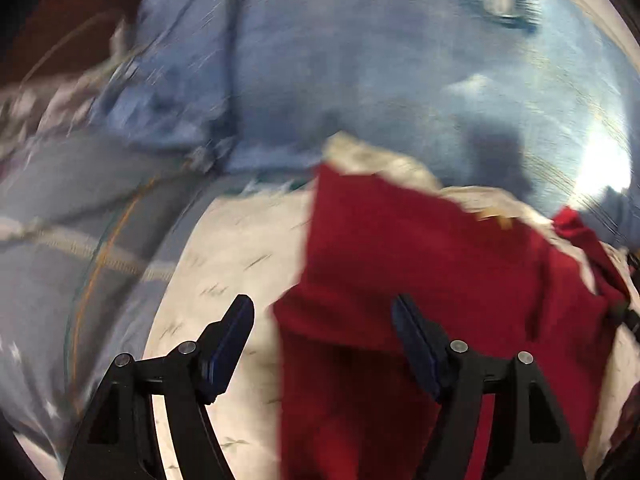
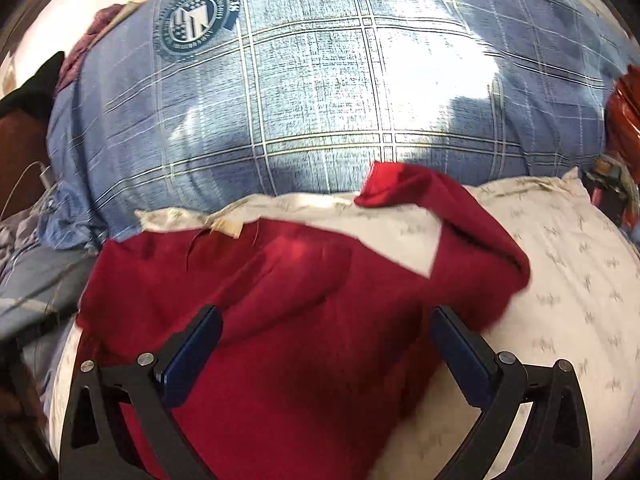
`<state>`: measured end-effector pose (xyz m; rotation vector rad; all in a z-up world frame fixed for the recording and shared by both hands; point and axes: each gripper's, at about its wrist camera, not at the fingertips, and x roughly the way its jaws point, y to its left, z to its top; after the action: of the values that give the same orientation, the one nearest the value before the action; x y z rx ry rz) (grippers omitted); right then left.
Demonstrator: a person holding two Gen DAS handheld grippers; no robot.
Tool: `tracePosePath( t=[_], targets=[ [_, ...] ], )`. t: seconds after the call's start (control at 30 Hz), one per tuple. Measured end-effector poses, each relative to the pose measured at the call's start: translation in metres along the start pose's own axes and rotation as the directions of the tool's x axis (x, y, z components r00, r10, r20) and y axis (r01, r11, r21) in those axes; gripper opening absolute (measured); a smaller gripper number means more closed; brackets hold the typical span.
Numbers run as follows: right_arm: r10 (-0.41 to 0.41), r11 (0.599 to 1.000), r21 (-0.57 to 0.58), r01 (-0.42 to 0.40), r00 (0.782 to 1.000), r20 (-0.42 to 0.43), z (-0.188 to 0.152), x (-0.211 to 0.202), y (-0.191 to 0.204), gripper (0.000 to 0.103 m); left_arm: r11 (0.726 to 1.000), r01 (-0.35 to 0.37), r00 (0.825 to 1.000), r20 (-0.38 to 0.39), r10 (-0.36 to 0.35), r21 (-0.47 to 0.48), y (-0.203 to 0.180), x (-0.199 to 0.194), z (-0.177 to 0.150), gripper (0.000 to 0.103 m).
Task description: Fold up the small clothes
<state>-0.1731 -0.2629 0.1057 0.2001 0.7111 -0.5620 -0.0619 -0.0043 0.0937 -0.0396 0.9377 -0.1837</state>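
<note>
A dark red garment (image 1: 440,272) (image 2: 280,280) lies spread on a white pillow (image 1: 232,248) (image 2: 560,272) printed with small grey marks. One corner of it (image 2: 400,184) is flipped up at the far edge. In the blurred left wrist view my left gripper (image 1: 322,312) is open above the garment's left edge; its right finger (image 1: 416,344) is over the red cloth and its left finger (image 1: 232,336) over the pillow. My right gripper (image 2: 326,316) is open too, with the red cloth lying under both fingers and nothing pinched.
A blue plaid bedcover (image 2: 320,100) (image 1: 320,80) with round badges rises behind the pillow. Grey-blue bedding (image 1: 60,240) bunches at the left. A white cable (image 2: 40,176) and a dark item (image 2: 32,88) lie at the left, and an orange-red object (image 2: 624,92) at the right.
</note>
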Motion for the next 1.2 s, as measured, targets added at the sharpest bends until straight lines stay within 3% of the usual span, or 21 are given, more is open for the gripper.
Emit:
tracePosePath(
  t=[0.17, 0.23, 0.33, 0.4, 0.43, 0.53, 0.67, 0.8, 0.93, 1.07, 1.13, 1.17, 1.2],
  targets=[
    [0.067, 0.998, 0.019, -0.066, 0.995, -0.07, 0.025, 0.035, 0.027, 0.103, 0.997, -0.025, 1.0, -0.006, 0.025, -0.076, 0.007, 0.034, 0.009, 0.07],
    [0.048, 0.999, -0.02, -0.051, 0.993, -0.11, 0.028, 0.053, 0.047, 0.103, 0.996, -0.012, 1.0, 0.009, 0.013, -0.084, 0.002, 0.045, 0.013, 0.071],
    [0.003, 0.99, -0.138, -0.028, 0.984, -0.177, 0.026, 0.083, 0.081, 0.1, 0.998, -0.051, 0.999, 0.004, 0.052, -0.046, -0.011, 0.056, 0.01, 0.071],
    [-0.091, 0.971, -0.238, 0.036, 0.97, -0.226, 0.017, 0.1, 0.092, 0.08, 0.997, -0.065, 0.998, -0.016, 0.064, -0.038, -0.012, 0.065, 0.001, 0.071],
    [-0.119, 0.961, -0.27, 0.052, 0.964, -0.238, 0.011, 0.1, 0.091, 0.077, 0.997, -0.062, 0.998, -0.027, 0.06, -0.041, -0.012, 0.067, 0.0, 0.071],
    [-0.15, 0.952, -0.294, 0.081, 0.964, -0.219, -0.009, 0.079, 0.067, 0.077, 0.997, -0.055, 0.998, -0.026, 0.054, -0.054, -0.01, 0.063, 0.003, 0.072],
    [-0.151, 0.968, -0.23, 0.098, 0.962, -0.228, -0.043, 0.028, 0.013, 0.082, 0.996, -0.053, 0.998, -0.028, 0.052, -0.073, -0.007, 0.057, 0.004, 0.072],
    [-0.056, 0.994, -0.098, 0.038, 0.98, -0.192, -0.047, -0.014, -0.021, 0.084, 0.996, -0.04, 0.999, -0.028, 0.038, -0.085, -0.007, 0.055, 0.004, 0.071],
    [-0.078, 0.993, -0.099, 0.069, 0.994, -0.081, -0.025, -0.019, -0.019, 0.089, 0.995, -0.035, 0.999, -0.005, 0.035, -0.088, -0.006, 0.05, 0.003, 0.072],
    [-0.099, 0.984, -0.157, 0.088, 0.993, -0.064, -0.006, 0.018, -0.008, 0.088, 0.995, -0.061, 0.998, -0.02, 0.06, -0.074, -0.003, 0.056, 0.002, 0.072],
    [-0.171, 0.969, -0.197, 0.147, 0.979, -0.115, -0.008, 0.045, -0.011, 0.081, 0.994, -0.073, 0.996, -0.047, 0.07, -0.077, -0.001, 0.066, 0.002, 0.074],
    [-0.191, 0.965, -0.206, 0.16, 0.972, -0.138, -0.01, 0.054, -0.011, 0.055, 0.994, -0.072, 0.996, -0.056, 0.068, -0.082, 0.0, 0.069, 0.003, 0.074],
    [-0.194, 0.963, -0.218, 0.158, 0.969, -0.153, -0.012, 0.06, -0.01, 0.021, 0.994, -0.068, 0.996, -0.061, 0.063, -0.089, 0.001, 0.071, 0.004, 0.074]
  ],
)
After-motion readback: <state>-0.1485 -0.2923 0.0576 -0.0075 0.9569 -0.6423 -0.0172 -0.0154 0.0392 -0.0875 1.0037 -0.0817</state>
